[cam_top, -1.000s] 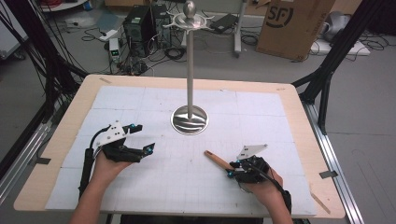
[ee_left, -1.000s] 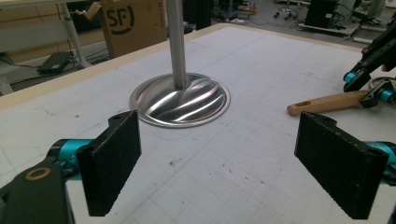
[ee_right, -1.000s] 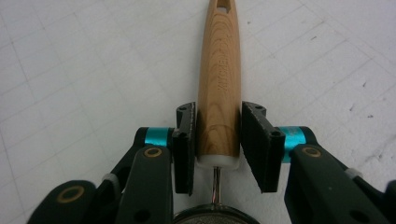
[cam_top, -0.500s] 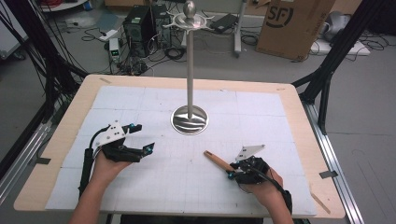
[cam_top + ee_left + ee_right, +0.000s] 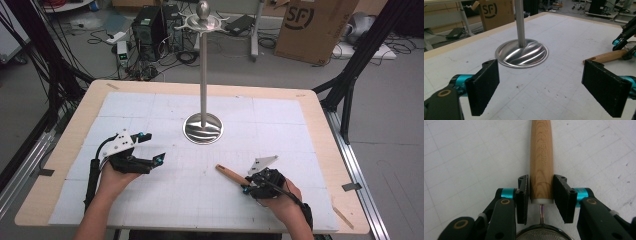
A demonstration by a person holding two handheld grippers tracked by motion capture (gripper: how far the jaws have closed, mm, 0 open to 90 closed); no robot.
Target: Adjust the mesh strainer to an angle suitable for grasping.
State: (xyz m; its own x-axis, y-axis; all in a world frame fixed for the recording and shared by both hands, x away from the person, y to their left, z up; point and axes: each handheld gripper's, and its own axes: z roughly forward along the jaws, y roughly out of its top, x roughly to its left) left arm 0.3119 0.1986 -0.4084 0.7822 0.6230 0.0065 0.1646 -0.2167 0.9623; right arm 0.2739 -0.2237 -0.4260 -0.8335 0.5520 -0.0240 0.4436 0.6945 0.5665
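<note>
Two tools at the near edge of the tabletop (image 5: 310,107), one in each hand. Right tool (image 5: 245,186), near right: jaws pinched on the wooden handle (image 5: 541,157) of a small strainer, pads pressed against both sides of the wood at its butt end. Right gripper view: thin metal stem runs back from the handle's pale end cap to the rim of the mesh bowl (image 5: 543,233), which sits between the tool's arms. High view: handle points away to the far left, lying low over the white gridded mat, right of centre. Left tool (image 5: 150,150), near left: jaws spread wide, nothing between them, pointing right and slightly far, toward the stand. Left hand (image 5: 112,177) holds it just above the mat. Farther off, mid-tabletop: metal stand (image 5: 203,127) with round rippled base, upright pole, hooked top with ball finial. Floor beyond: cardboard box (image 5: 315,27), computer tower (image 5: 150,25), loose cables.
</note>
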